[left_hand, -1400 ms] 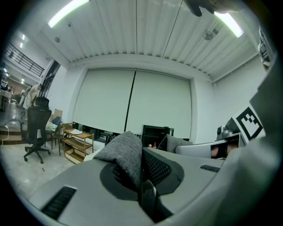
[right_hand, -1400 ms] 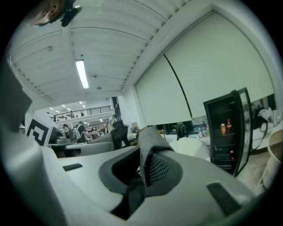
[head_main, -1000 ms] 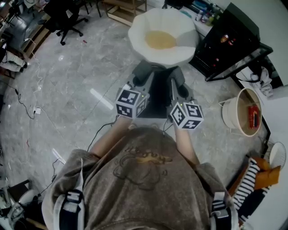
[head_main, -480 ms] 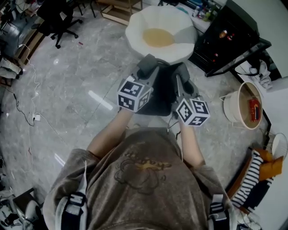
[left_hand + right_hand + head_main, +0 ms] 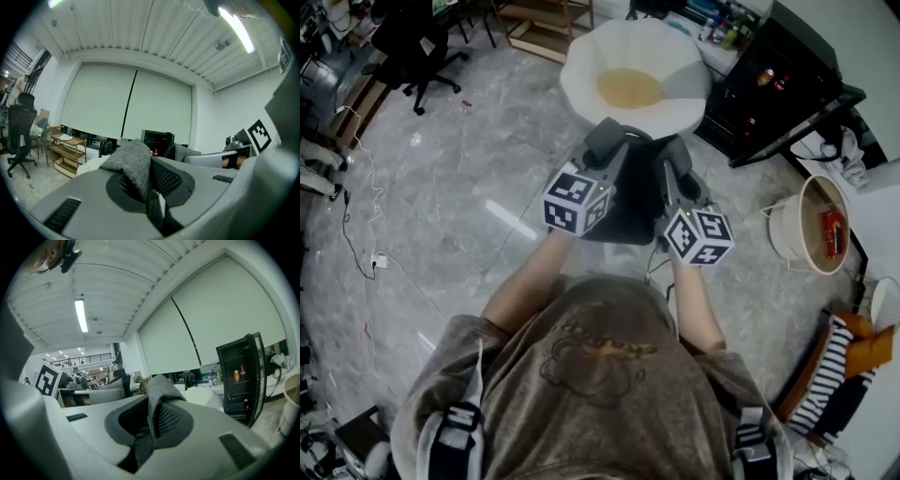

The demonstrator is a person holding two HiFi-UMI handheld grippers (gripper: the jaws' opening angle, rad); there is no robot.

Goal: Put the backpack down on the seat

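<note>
In the head view, the backpack [image 5: 630, 202] hangs dark between our two hands, carried by a grey strap on each side. The left tool [image 5: 598, 161] and the right tool [image 5: 677, 176] each run forward into one of those straps, above the marble floor [image 5: 441, 187]. The seat [image 5: 581, 80], a white petal-shaped shell with a yellow cushion, lies straight ahead of both tools, with its near rim just beyond the top of the backpack. We judge that the backpack's long axis hangs downward and that the coming move is forward and up over that rim. Both hands are about equally near, the left perhaps slightly ahead. A black fridge [image 5: 778, 75] stands to the right of the seat. In the left gripper view, the left tool [image 5: 149, 190] is clamped on a fold of grey woven strap [image 5: 133, 164], which stands up between its padded jaws. In the right gripper view, the right tool [image 5: 151, 430] is likewise closed on its own grey strap [image 5: 159, 392], with the fridge [image 5: 239, 376] off to the right. Neither gripper view shows the body of the backpack.
</note>
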